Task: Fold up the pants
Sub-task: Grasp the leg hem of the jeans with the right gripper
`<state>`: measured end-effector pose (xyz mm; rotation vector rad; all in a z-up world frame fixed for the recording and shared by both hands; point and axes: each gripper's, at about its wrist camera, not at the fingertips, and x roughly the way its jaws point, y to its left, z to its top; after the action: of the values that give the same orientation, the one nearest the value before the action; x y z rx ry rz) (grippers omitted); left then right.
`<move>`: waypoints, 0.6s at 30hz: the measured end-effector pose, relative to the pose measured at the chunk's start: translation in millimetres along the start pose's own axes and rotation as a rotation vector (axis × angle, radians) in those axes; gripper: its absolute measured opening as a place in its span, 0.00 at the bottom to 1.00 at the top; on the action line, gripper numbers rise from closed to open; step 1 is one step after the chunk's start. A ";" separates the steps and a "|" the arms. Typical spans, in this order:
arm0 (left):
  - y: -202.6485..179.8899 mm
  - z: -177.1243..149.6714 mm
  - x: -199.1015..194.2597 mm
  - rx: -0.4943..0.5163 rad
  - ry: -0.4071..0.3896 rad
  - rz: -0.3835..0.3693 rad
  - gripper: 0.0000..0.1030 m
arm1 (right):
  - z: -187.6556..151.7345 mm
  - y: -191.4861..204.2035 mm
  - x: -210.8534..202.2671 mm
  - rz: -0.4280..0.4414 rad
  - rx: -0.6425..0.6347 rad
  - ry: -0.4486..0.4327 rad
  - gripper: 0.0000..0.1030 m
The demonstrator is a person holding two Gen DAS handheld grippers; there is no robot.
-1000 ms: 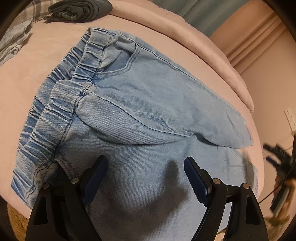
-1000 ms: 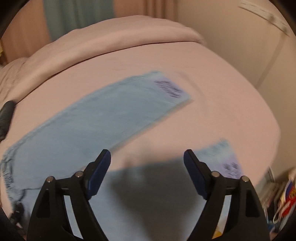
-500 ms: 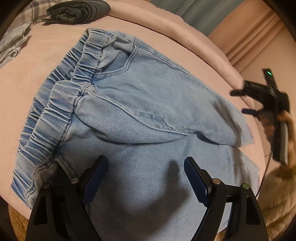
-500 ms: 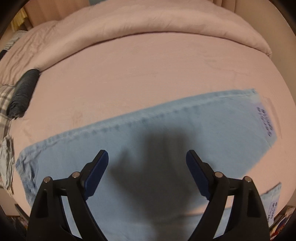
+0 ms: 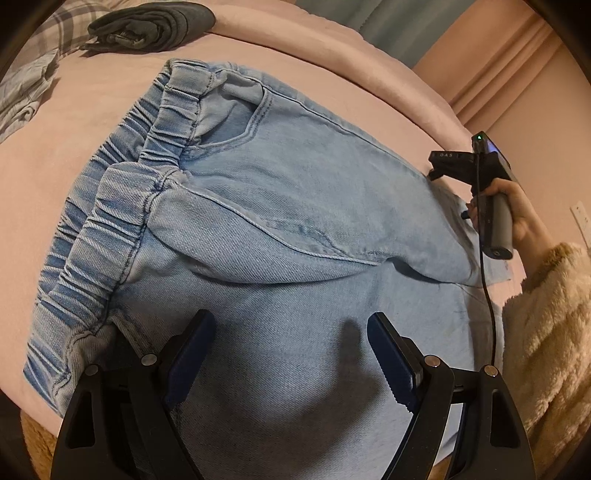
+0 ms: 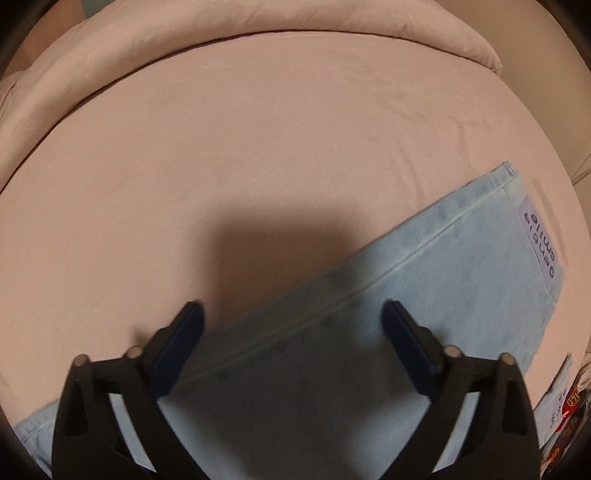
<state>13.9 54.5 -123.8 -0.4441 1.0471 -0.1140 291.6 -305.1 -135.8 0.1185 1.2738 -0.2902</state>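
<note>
pants: light jeans (image 5: 295,229) flat on the pink bed (image 5: 92,110), waistband (image 5: 122,206) toward the dark folded clothes (image 5: 147,22)
right gripper (image 6: 291,332): fingers spread, grasping nothing; has swung in from the bed edge, now low over the far leg (image 6: 424,288) near its hem
left gripper (image 5: 291,343): released, unmoved over the near thigh
meaning: leg pickup looks next, no fold yet

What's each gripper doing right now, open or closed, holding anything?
Left gripper: open, holding nothing, fingers spread above the jeans.
Right gripper: open, holding nothing, above the far pant leg.
</note>
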 end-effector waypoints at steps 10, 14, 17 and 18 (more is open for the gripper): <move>0.8 -0.9 0.8 -0.007 0.001 -0.008 0.81 | 15.1 -8.4 -1.3 -0.015 -0.001 -0.037 0.71; 1.0 -0.9 -0.3 -0.006 0.000 0.002 0.81 | 6.7 -13.9 -17.1 -0.070 -0.103 -0.098 0.12; -4.6 -2.7 -0.1 0.009 -0.009 0.030 0.81 | -7.9 -23.3 -39.0 -0.024 -0.151 -0.129 0.04; -5.1 -3.3 -1.0 0.005 -0.016 0.032 0.81 | -12.9 -29.5 -47.7 0.005 -0.138 -0.138 0.04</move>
<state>11.1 49.2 -122.3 -0.4227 1.0380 -0.0846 259.0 -323.1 -91.9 -0.0156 1.1526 -0.2020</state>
